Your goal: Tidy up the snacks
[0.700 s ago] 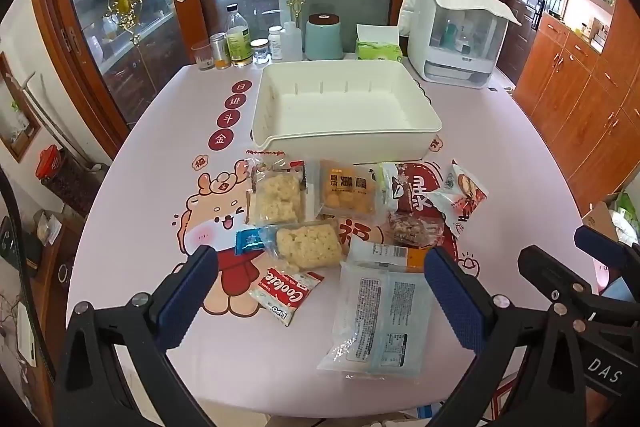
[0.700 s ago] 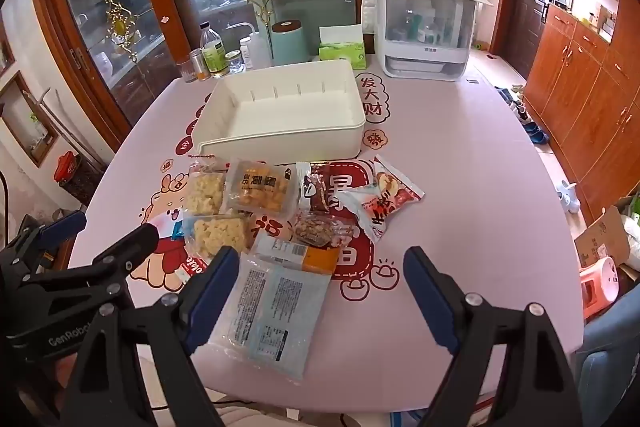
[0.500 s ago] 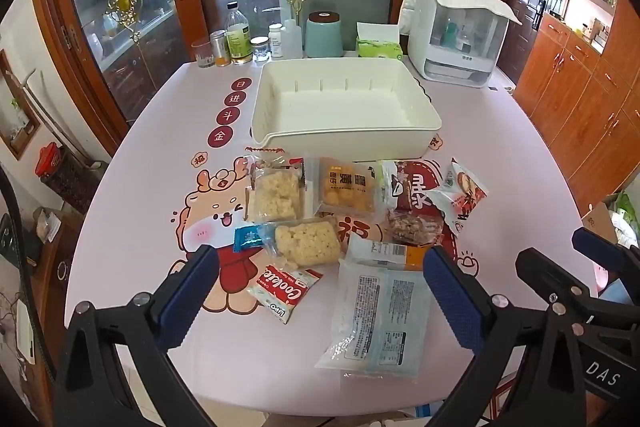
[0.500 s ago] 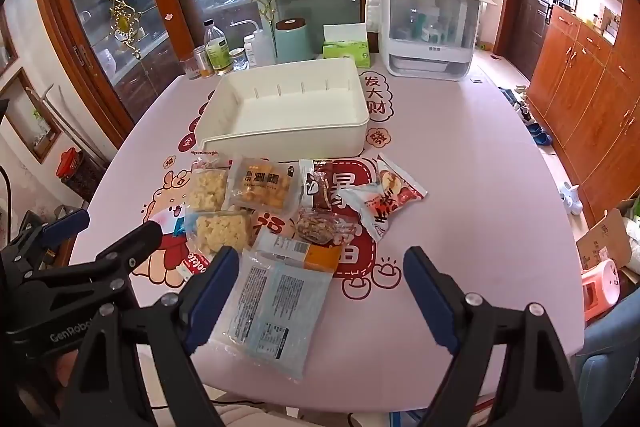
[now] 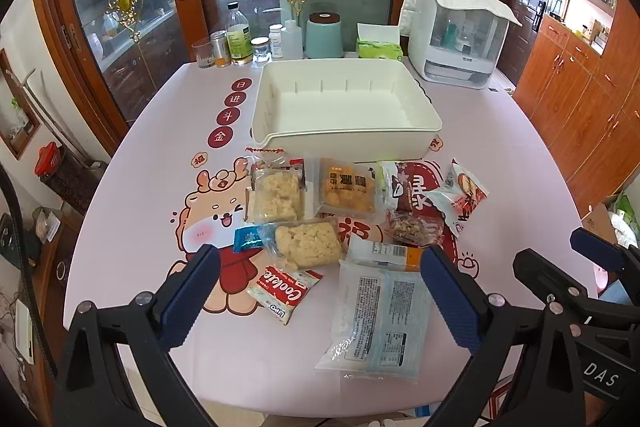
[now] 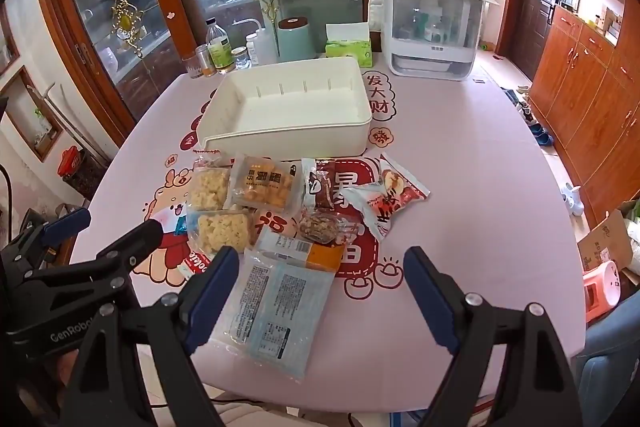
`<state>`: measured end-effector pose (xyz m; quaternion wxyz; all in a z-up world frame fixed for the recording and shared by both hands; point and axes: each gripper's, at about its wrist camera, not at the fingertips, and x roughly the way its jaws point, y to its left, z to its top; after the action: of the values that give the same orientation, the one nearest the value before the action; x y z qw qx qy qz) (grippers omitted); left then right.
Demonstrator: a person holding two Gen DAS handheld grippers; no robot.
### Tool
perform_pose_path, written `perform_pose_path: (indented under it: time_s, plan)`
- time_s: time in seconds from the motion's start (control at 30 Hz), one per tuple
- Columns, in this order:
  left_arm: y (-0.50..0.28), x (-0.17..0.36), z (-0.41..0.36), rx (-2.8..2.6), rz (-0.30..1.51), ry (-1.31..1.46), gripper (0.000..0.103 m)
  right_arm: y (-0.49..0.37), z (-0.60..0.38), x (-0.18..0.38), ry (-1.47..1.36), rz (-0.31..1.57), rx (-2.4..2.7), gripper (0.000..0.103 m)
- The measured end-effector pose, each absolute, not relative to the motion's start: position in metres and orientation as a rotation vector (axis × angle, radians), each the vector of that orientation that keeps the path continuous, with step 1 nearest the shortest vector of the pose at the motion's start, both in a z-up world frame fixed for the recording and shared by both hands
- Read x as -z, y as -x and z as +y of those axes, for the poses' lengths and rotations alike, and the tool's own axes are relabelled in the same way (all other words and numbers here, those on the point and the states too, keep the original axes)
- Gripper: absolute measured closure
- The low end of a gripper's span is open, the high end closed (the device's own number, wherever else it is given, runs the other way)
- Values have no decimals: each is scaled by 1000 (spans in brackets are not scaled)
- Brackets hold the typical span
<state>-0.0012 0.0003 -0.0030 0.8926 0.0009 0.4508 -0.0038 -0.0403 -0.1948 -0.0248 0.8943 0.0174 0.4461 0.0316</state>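
Observation:
Several snack packets lie on the pink table in front of an empty white bin. Among them are a large pale blue packet, a Cookie packet, two rice-cracker packets, a yellow cake packet and a red-white packet. My left gripper is open and empty, above the table's near edge over the packets. My right gripper is open and empty, to the right, over the blue packet.
At the table's far edge stand bottles and jars, a teal canister, a green tissue box and a white dispenser cabinet. Wooden cabinets stand on the right. A pink stool is beside the table.
Both grippers have drifted slightly; the view has shifted a little. Nothing was taken hold of and the packets have not moved.

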Motion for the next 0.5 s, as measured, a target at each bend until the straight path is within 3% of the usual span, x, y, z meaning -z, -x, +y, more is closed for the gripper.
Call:
perform_pose_path:
  time_s: [0.5]
  plan:
    - [1, 4, 0, 3, 936, -3, 4, 40, -196, 27, -41, 931, -63, 18]
